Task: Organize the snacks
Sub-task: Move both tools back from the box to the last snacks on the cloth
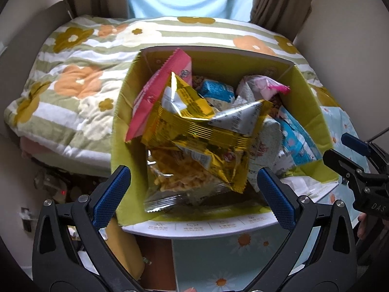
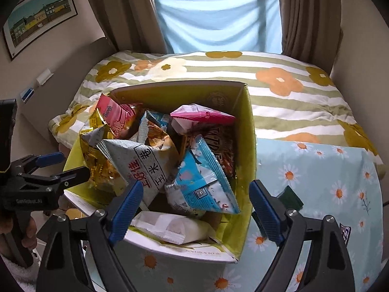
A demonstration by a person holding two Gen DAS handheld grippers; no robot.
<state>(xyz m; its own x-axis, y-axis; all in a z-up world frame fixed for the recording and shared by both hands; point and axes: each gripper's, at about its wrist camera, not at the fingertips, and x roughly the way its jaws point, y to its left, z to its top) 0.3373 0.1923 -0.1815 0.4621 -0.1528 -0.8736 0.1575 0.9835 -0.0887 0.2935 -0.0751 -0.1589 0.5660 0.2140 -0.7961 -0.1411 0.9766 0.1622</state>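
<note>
One picture [image 2: 40, 17] shows on the right wrist's wall; left's lacks it.

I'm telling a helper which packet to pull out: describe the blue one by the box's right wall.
Start at the green-lined box on the daisy cloth. Against its right inner wall leans the light-blue packet, upright. It alone is blue with pale animal figures and a QR code.
</note>
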